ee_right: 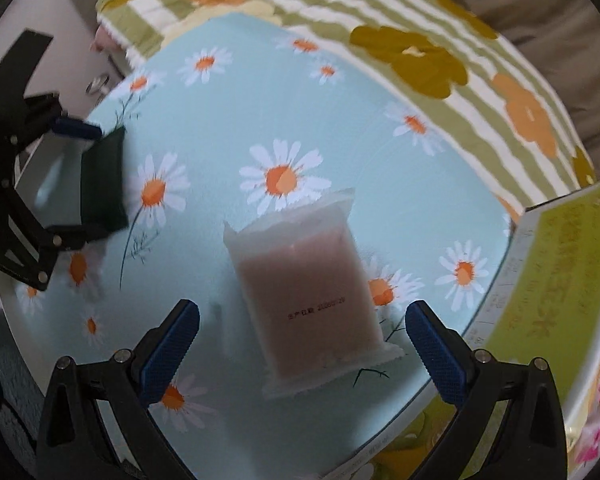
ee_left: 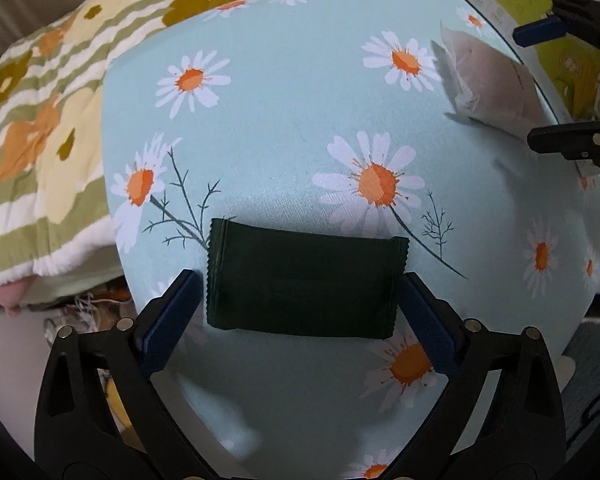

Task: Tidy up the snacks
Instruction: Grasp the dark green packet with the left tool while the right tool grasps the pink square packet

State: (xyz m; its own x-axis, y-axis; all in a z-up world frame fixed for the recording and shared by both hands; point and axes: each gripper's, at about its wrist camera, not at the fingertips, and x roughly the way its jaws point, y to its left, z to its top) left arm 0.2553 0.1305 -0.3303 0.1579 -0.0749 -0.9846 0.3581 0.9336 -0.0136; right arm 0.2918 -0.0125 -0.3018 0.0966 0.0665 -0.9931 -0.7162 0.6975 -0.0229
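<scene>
A dark green snack packet [ee_left: 304,284] lies flat on the round daisy-print table [ee_left: 292,120]. My left gripper [ee_left: 300,280] points down over it, its blue pads at the packet's two short ends, close to them but not squeezing. A translucent packet with pinkish filling [ee_right: 308,292] lies further along the table. My right gripper [ee_right: 302,308] hangs open over that packet, with a clear gap at each pad. The right wrist view shows the left gripper [ee_right: 88,184] at the far left, around the green packet [ee_right: 104,176].
A yellow-green printed box [ee_right: 560,280] stands at the table's edge beside the pinkish packet. A striped flower-print blanket [ee_left: 40,120] lies past the table's far side. A grey rug [ee_right: 4,380] shows below the table rim.
</scene>
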